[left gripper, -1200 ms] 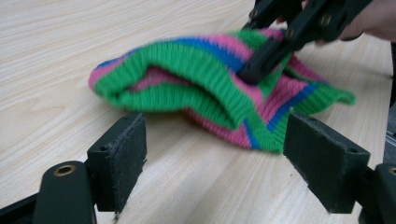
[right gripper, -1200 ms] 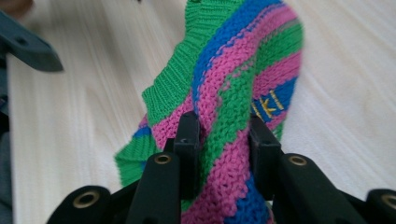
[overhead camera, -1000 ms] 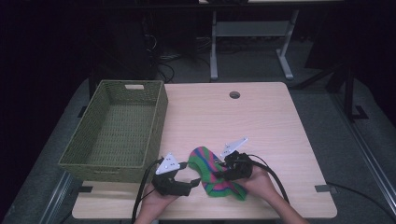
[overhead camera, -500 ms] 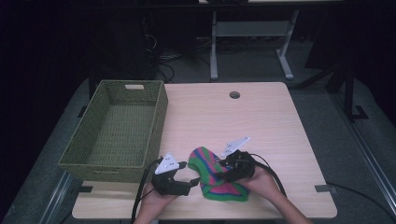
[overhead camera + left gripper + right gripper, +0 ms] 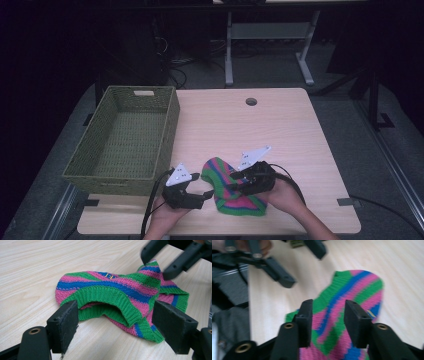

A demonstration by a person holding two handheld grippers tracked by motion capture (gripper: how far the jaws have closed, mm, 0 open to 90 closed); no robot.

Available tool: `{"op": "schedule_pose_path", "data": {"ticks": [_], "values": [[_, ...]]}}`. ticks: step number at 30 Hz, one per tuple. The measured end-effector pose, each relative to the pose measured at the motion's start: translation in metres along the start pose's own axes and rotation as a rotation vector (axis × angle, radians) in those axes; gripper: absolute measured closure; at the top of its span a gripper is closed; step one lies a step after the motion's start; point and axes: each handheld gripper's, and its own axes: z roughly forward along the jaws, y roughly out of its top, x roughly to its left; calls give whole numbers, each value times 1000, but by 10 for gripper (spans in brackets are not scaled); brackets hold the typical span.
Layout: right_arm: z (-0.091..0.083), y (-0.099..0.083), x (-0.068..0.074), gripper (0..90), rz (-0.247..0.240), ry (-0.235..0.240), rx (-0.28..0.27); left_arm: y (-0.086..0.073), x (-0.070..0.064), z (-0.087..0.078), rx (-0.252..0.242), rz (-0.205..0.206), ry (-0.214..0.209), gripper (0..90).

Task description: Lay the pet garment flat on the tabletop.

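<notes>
each gripper is built of black plastic: left gripper (image 5: 206, 192) and right gripper (image 5: 234, 181) are topped by grey three-cornered plates, trailed by black cables, with brass-ringed holes near the flat jaws.

An empty green wicker basket (image 5: 125, 137) sits on the wooden table's (image 5: 280, 130) left side.

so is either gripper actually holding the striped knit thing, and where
Neither holds it. The left gripper has its jaws open on either side of the striped knit garment's green ribbed hem. The right gripper hovers open over it.
</notes>
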Motion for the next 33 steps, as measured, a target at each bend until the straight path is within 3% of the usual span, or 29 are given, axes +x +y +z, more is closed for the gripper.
{"op": "schedule_pose_path", "data": {"ticks": [5,7,15,21,33], "values": [[14,4,6,681,-35,19,48,0,-1,-1,-2,-3,0,211],[21,4,7,681,-62,18,79,0,0,-1,-1,-3,-1,211],[43,4,10,660,-74,38,150,0,2,-2,1,1,0,211],[53,2,12,656,-99,20,191,0,1,-3,-2,1,2,211],[58,-5,14,694,-114,-21,190,0,1,-2,2,4,0,211]]}}
